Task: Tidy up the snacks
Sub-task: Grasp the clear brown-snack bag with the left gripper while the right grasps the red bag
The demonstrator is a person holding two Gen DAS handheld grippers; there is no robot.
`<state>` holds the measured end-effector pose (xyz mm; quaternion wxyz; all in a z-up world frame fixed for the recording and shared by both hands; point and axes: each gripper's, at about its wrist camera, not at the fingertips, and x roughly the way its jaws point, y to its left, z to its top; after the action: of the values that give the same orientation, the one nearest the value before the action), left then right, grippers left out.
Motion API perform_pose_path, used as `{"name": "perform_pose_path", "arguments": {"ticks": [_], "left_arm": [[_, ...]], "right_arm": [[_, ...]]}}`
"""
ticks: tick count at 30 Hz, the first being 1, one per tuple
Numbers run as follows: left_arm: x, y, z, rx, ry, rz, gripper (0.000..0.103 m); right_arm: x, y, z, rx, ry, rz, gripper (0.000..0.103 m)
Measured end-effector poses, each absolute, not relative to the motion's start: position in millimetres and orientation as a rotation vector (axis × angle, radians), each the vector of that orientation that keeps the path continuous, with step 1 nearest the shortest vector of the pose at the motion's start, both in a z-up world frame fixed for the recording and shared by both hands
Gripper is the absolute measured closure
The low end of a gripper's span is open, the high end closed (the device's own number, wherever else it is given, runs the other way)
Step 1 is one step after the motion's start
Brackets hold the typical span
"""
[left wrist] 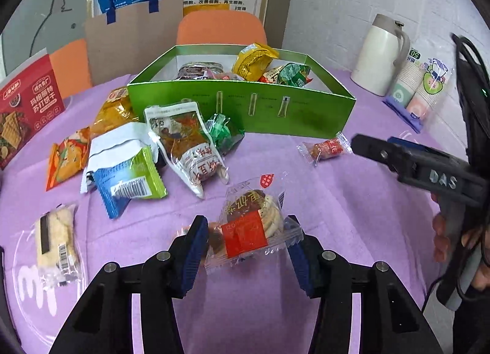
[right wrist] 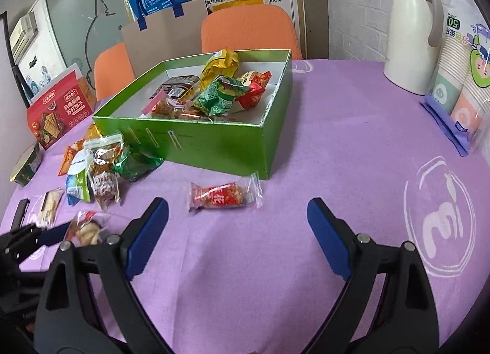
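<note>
left gripper (left wrist: 246,250) around a clear-wrapped pastry (left wrist: 251,225), not clamped

its jaws straddle the pastry in front of the green box (left wrist: 245,109); the right gripper (right wrist: 237,237) gapes wide and empty, with a red candy packet (right wrist: 225,196) just beyond its tips, near the box.

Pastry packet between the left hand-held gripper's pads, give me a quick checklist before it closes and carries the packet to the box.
1. Left hand-held gripper open wide enough: ok, both blue pads stand apart.
2. Pastry packet between the pads: ok, though its clear wrapper edge reaches the right-side pad.
3. Pads gripping the packet: not ok yet, no squeeze shows.
4. Room in the green box: ok, bare white floor shows on its right side in the right wrist view.
5. Path to the box: cannot tell; the noodle pouch lies just ahead and left.
6. Right hand-held gripper out of the way: ok, open over the red candy packet, off to the side.
</note>
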<state>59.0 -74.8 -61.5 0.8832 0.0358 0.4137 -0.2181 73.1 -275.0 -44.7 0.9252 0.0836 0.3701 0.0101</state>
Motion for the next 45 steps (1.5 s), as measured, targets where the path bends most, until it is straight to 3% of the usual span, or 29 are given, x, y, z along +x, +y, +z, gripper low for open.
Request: {"name": "perform_pose_path", "arguments": {"ticks": [5,7,10,15,19,28,30,32,34,35,39,45], "left_arm": [[61.1,-68.3,-61.4,0.071,0.872,-0.423,0.050],[62.7,-67.3,-61.3,0.080,0.873,-0.417,0.050],[64.0,-68.3,-61.6,0.101,0.867,-0.408,0.049],[66.3,-70.1,-64.3,0.123,0.869,-0.394,0.047],[67.3,-71.3,-66.4,0.124,0.872,-0.382,0.045],[62.3,-68.9,-66.0,0.126,0.876,-0.363,0.044],[61.4,-67.2,-65.0,0.135,0.878,-0.357,0.044],[56.0,-59.7,-59.0,0.126,0.864,-0.357,0.044],[50.7,-48.9,-52.8,0.111,0.849,-0.350,0.044],[48.1,-43.6,-50.6,0.106,0.843,-0.351,0.044],[39.5,-32.3,-48.1,0.103,0.837,-0.379,0.044],[49.6,-45.9,-55.3,0.115,0.853,-0.405,0.034]], "right_arm": [[110.3,-268.6,-55.9,0.207,0.812,-0.031,0.024],[116.1,-266.9,-64.8,0.176,0.854,-0.048,0.038],[104.8,-270.4,-71.2,0.141,0.864,-0.050,0.043],[71.9,-282.2,-72.6,0.085,0.871,-0.068,0.043],[42.9,-290.9,-68.6,0.121,0.838,-0.093,0.033],[30.1,-293.1,-73.4,0.159,0.836,-0.130,0.025],[32.8,-290.2,-73.1,0.154,0.837,-0.102,0.028],[35.1,-286.4,-72.6,0.140,0.841,-0.068,0.038],[35.6,-283.3,-71.2,0.129,0.852,-0.032,0.063],[35.3,-282.3,-70.4,0.134,0.856,-0.011,0.065],[37.0,-281.1,-67.4,0.128,0.834,-0.010,0.065],[43.7,-278.4,-70.6,0.117,0.847,0.010,0.060]]}}
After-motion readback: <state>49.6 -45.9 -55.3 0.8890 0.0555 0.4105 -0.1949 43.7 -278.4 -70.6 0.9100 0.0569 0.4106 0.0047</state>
